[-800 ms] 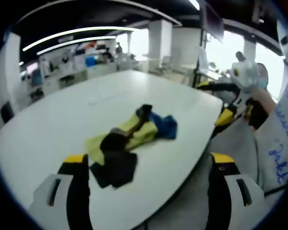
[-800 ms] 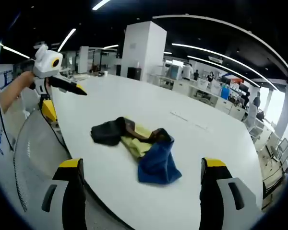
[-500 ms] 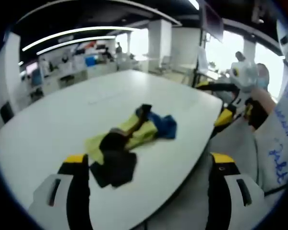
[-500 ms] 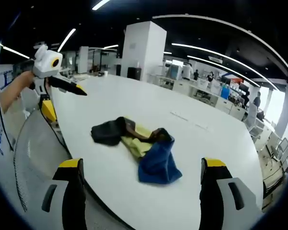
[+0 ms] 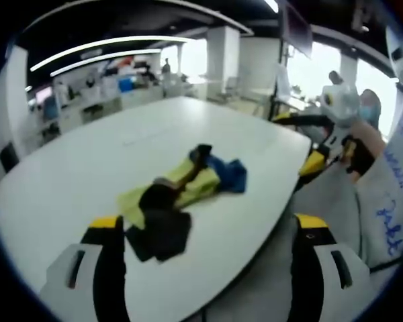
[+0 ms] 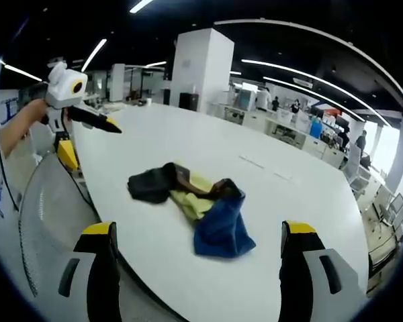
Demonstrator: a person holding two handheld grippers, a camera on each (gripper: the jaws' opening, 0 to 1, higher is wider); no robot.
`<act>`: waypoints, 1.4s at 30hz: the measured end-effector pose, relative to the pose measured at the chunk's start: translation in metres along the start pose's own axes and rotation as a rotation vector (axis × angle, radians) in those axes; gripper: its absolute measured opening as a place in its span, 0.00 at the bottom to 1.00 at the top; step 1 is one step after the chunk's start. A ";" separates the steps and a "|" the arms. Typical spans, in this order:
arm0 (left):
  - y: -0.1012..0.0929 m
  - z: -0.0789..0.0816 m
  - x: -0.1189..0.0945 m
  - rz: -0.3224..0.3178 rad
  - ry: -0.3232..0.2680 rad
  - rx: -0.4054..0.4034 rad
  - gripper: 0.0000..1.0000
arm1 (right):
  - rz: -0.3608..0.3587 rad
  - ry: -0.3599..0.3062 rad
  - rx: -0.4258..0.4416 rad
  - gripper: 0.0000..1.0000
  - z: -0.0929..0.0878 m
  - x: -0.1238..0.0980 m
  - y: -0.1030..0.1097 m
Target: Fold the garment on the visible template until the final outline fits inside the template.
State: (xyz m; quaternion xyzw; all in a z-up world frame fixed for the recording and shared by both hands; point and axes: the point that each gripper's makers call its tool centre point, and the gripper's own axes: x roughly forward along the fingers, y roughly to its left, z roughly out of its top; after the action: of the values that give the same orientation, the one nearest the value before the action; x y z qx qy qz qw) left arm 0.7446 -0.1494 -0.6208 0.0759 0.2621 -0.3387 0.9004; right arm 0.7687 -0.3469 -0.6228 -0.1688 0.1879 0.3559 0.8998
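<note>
One large white tabletop (image 5: 87,168) is seen in a wide open office with long ceiling light strips (image 5: 101,45), a white square pillar (image 6: 200,67) and rows of desks far behind. On the tabletop a crumpled garment (image 5: 178,191) is laid in a heap, with black, yellow and blue parts; it is not folded flat. No template outline can be made out on the white surface.

In the left gripper view the black part of the garment is nearest, just beyond the left claw (image 5: 208,231), and the blue part is farther. The jaws of the left claw are held wide apart, with nothing between them. The right claw (image 5: 307,142) is also seen there at the right, held by a hand (image 5: 363,144) beyond the tabletop edge; whether it is apart or together cannot be told from that view.

In the right gripper view the blue part is nearest and the black part lies to the left. The jaws of the right claw are apart and empty. The left claw is seen at upper left, held above the tabletop edge. A grey chair back (image 6: 50,221) is seen at lower left.
</note>
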 end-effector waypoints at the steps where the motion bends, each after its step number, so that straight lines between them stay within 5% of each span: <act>1: 0.000 0.000 0.000 -0.001 -0.001 0.001 1.00 | 0.001 0.000 0.001 1.00 0.000 0.000 0.000; 42: 0.002 0.003 -0.002 0.011 -0.020 -0.005 1.00 | 0.004 0.037 -0.007 1.00 -0.007 -0.003 -0.007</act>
State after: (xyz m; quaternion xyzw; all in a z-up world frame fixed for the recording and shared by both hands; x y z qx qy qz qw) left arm 0.7462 -0.1477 -0.6172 0.0718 0.2535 -0.3340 0.9050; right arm 0.7699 -0.3568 -0.6259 -0.1780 0.2035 0.3550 0.8949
